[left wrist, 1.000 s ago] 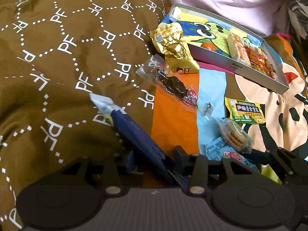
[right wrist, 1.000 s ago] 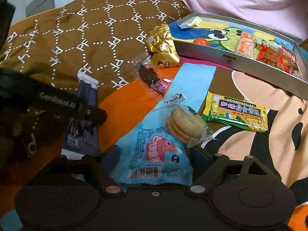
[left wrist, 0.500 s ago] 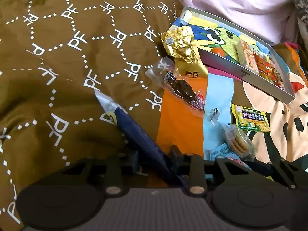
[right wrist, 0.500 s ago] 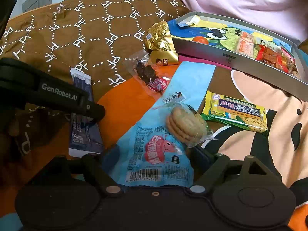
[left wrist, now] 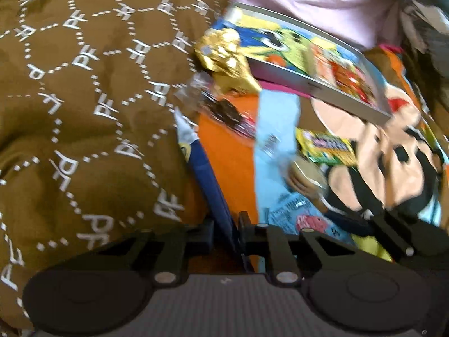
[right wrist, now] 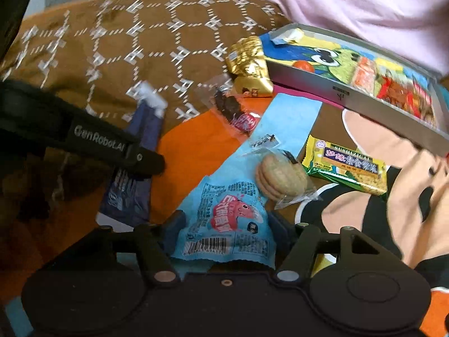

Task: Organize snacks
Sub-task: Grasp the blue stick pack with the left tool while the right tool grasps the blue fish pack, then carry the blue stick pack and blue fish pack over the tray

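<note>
Far left: brown patterned quilt [left wrist: 84, 98], bare of snacks. Next over, left gripper [left wrist: 226, 229] with fingers just drawn together, now clenched on the navy snack packet [left wrist: 206, 174], its near end pinched between the pads and its white far end lying at the quilt's edge. Further right, right gripper [right wrist: 224, 229] with fingers also just narrowed, now flanking the blue shrimp-print packet [right wrist: 233, 219]; pads right against its sides, so probably gripping, though the blur leaves that uncertain. Just beyond it, clear-wrapped round biscuits [right wrist: 280, 178], then a green-and-yellow packet [right wrist: 348, 168]. Farther back, a gold foil packet [right wrist: 249, 61] leaning on the grey tin tray [right wrist: 322, 82], already partly filled. Meaning for the task: two snacks apparently secured together, ready for lifting toward the tray; four or so loose ones left on the bed.
</note>
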A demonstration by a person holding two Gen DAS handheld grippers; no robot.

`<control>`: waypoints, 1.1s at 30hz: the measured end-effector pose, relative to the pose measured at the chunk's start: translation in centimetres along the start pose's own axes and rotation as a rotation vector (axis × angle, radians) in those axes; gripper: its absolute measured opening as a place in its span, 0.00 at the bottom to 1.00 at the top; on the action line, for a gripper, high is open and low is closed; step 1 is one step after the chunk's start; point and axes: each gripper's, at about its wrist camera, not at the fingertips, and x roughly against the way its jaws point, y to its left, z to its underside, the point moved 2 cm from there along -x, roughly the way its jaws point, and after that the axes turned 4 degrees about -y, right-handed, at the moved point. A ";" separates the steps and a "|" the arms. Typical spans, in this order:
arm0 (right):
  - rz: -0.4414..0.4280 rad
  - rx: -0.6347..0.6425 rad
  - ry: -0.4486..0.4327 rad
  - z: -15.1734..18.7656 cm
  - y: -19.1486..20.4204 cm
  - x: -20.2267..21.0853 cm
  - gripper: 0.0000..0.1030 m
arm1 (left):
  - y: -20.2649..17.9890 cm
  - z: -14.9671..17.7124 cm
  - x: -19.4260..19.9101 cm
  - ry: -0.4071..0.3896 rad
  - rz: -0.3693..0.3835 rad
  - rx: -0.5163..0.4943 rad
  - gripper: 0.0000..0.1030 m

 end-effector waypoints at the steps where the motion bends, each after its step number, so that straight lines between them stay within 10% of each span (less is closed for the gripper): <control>1: 0.009 0.038 0.004 0.1 0.3 0.4 0.65 | -0.4 0.3 0.1 0.003 0.002 -0.017 0.16; 33: 0.094 0.191 0.008 1.8 0.6 2.6 0.64 | -2.7 1.9 -1.3 0.108 0.014 -0.135 0.16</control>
